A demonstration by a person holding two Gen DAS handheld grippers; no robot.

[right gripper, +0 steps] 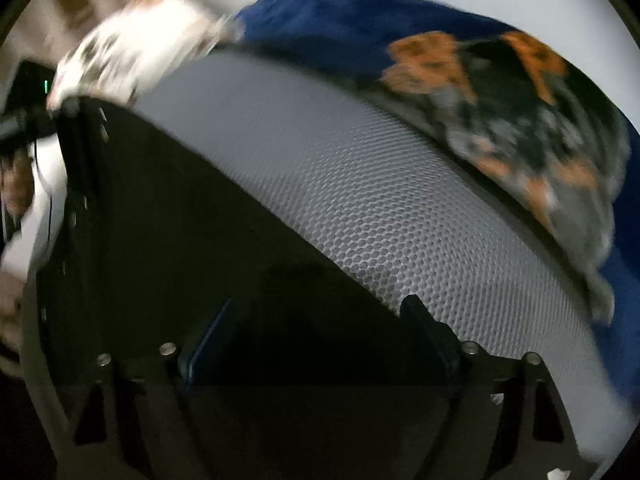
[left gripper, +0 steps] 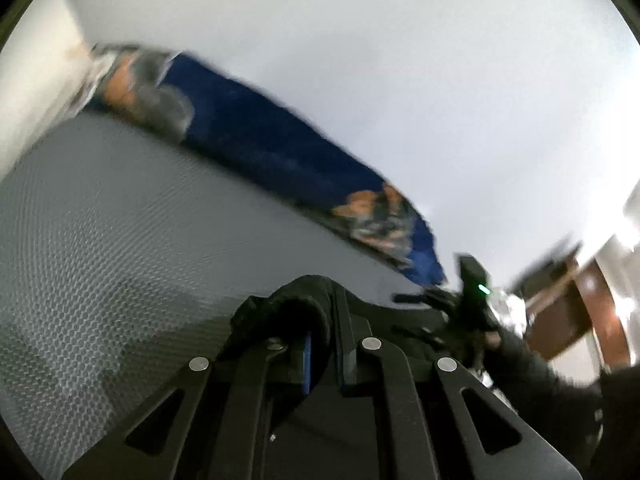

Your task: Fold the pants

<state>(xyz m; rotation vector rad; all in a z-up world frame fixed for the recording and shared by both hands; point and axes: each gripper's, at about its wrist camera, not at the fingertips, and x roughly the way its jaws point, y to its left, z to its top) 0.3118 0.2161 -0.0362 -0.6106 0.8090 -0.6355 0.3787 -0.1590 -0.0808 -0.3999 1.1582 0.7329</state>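
Note:
The pants [right gripper: 168, 208] are black and spread over the grey honeycomb-textured surface [right gripper: 360, 184] in the right wrist view. My left gripper [left gripper: 320, 312] is shut on a bunched fold of the black pants [left gripper: 288, 296], held just above the grey surface [left gripper: 100, 200]. My right gripper [right gripper: 316, 320] has its fingers [right gripper: 424, 320] wide apart over the dark cloth, with nothing between them. It also shows in the left wrist view [left gripper: 472, 292], to the right with a green light. Both views are blurred.
A blue blanket [left gripper: 260, 128] with orange and grey patterned patches [right gripper: 520, 120] lies along the far edge of the surface. A white patterned cloth [right gripper: 132, 52] lies at the far left. Brown furniture [left gripper: 560, 304] stands beyond. A pale wall [left gripper: 400, 60] is behind.

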